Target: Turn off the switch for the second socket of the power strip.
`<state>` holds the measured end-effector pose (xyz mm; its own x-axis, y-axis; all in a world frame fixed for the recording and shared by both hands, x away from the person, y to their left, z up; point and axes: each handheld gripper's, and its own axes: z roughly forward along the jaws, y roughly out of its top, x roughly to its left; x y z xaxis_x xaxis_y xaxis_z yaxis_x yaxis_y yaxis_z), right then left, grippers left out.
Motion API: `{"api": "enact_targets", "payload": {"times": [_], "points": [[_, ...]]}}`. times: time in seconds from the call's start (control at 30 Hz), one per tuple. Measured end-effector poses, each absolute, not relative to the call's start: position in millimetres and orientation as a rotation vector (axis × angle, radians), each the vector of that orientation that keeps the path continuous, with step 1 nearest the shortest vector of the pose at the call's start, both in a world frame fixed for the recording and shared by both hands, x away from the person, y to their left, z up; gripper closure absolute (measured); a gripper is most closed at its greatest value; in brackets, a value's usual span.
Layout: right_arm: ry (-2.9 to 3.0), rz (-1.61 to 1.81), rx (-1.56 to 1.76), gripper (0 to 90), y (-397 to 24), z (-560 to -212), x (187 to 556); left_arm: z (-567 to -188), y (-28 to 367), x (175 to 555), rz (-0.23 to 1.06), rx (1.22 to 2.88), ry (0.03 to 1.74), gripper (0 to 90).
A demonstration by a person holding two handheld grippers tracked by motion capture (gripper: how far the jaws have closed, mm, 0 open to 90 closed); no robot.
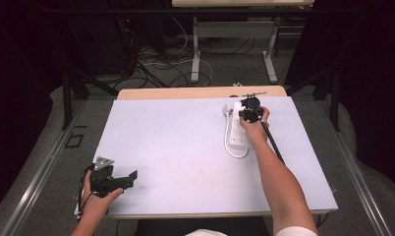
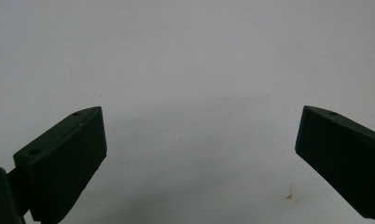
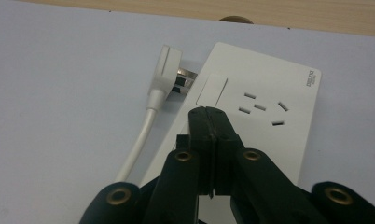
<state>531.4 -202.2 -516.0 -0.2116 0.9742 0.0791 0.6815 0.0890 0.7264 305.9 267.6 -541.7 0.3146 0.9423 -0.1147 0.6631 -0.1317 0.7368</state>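
Observation:
A white power strip (image 3: 251, 116) lies on the pale table mat at the far right, with a flat rocker switch (image 3: 211, 89) and socket slots on its top. Its white plug (image 3: 163, 71) rests beside its far left corner, cord trailing toward me. My right gripper (image 3: 209, 112) is shut with nothing between its jaws, tips just short of the switch and hovering over the strip (image 1: 238, 132). In the high view the right gripper (image 1: 249, 111) sits over the strip's far end. My left gripper (image 1: 131, 176) rests at the near left; its jaws stand wide open (image 2: 199, 140) over bare mat.
The mat (image 1: 176, 147) covers a wooden table whose far edge (image 1: 195, 92) shows bare. Beyond it are desk legs (image 1: 195, 59) and tangled cables on the floor. A small brown stain (image 2: 288, 197) marks the mat near the left gripper.

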Motion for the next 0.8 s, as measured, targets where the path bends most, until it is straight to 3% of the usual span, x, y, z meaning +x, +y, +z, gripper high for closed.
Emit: {"api": "enact_targets", "payload": {"times": [0.8], "points": [[1.931, 0.952, 1.641, 90.0, -197, -532, 541, -543, 269, 305, 0.502, 1.876, 1.440, 1.7]]}}
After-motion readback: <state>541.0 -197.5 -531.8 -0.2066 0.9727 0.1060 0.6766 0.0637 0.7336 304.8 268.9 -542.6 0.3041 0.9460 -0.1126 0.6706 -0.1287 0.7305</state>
